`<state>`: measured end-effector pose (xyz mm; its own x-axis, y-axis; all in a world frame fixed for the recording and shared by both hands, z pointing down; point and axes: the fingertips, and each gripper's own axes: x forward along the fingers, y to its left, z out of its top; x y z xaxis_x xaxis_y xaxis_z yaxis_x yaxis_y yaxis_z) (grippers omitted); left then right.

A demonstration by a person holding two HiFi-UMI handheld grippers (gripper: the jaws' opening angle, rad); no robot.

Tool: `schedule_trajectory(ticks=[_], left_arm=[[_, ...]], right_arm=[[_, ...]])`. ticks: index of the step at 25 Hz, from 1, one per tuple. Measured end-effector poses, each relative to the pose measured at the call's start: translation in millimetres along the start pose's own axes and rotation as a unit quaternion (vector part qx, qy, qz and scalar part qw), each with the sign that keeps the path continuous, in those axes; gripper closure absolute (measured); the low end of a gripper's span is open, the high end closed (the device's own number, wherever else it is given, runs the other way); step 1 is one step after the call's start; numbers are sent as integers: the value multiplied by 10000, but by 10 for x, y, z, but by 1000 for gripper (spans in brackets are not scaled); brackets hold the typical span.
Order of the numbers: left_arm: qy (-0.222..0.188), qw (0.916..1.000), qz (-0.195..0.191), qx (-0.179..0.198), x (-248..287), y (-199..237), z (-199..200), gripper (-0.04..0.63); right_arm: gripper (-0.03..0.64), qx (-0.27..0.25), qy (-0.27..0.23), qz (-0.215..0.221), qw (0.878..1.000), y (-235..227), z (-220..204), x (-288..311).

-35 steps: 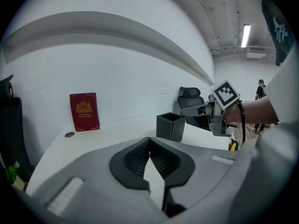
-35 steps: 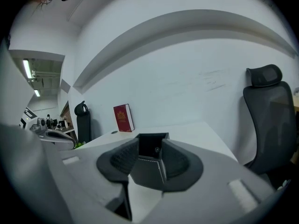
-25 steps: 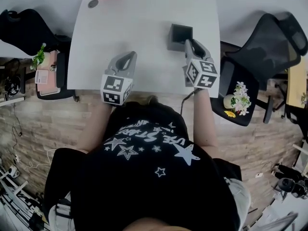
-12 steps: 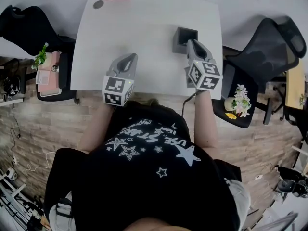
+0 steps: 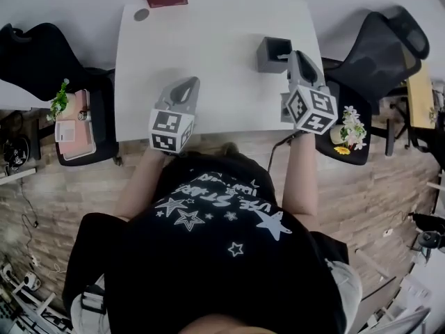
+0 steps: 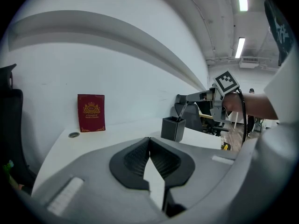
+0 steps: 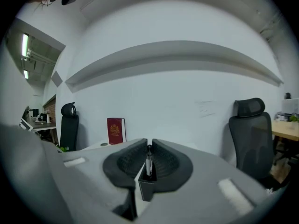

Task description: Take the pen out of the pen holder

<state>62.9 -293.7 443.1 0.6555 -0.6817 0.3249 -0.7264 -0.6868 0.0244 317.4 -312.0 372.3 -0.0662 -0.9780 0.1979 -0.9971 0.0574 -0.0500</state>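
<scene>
The right gripper [image 7: 148,146] pinches the pen [image 7: 149,161] between its jaws, the pen's lower end in the mouth of the dark pen holder [image 5: 271,53] at the white desk's [image 5: 208,47] far right. The left gripper [image 6: 149,141], jaws pressed together on nothing, hovers over the desk's near left. A red booklet [image 6: 91,113] stands at the far edge.

The person wears a black short-sleeved T-shirt [image 5: 222,256] printed with white stars and slanted white lettering. The left claw [image 5: 185,83] and right claw [image 5: 297,56] have pale grey moulded shells, each carrying a cube [image 5: 169,129] of black-and-white square markers and dark ribbed pads [image 6: 133,158]. A thin dark cable [image 5: 276,145] hangs from the right one.
</scene>
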Motion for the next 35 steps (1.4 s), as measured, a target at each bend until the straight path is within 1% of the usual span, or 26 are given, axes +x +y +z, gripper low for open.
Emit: schedule_trajectory(ticks=[4, 10, 14, 18, 22, 24, 27, 30, 35], left_arm=[[-19, 9994, -341, 98, -115, 86, -35, 584], [-42, 9965, -805, 221, -393, 228, -113, 584], [-22, 9916, -1247, 340, -569, 239, -207, 584], [124, 9839, -1721, 463, -717, 186, -386, 584], [270, 9741, -2164, 593, -811, 60, -525, 584], [311, 9699, -2329, 641, -862, -21, -587, 584], [365, 9661, -2472, 640, -910, -145, -636, 584], [398, 9635, -2601, 489, -985, -300, -645, 584], [393, 9572, -2808, 578, -1147, -637, -671, 584]], right_arm=[[581, 84, -204, -447, 9988, 55, 147, -196], [581, -78, -576, -1037, 9929, 274, 481, -557], [581, -124, -664, -1425, 9875, 512, 478, -982], [581, -34, -481, -1771, 9830, 788, 200, -1402], [582, 185, -58, -2117, 9771, 1028, -260, -1801], [583, 303, 184, -2169, 9756, 1167, -513, -1963], [583, 440, 416, -2225, 9730, 1290, -771, -2155], [583, 432, 483, -2155, 9744, 1396, -888, -2309], [584, 344, 642, -2116, 9746, 1549, -1057, -2597]])
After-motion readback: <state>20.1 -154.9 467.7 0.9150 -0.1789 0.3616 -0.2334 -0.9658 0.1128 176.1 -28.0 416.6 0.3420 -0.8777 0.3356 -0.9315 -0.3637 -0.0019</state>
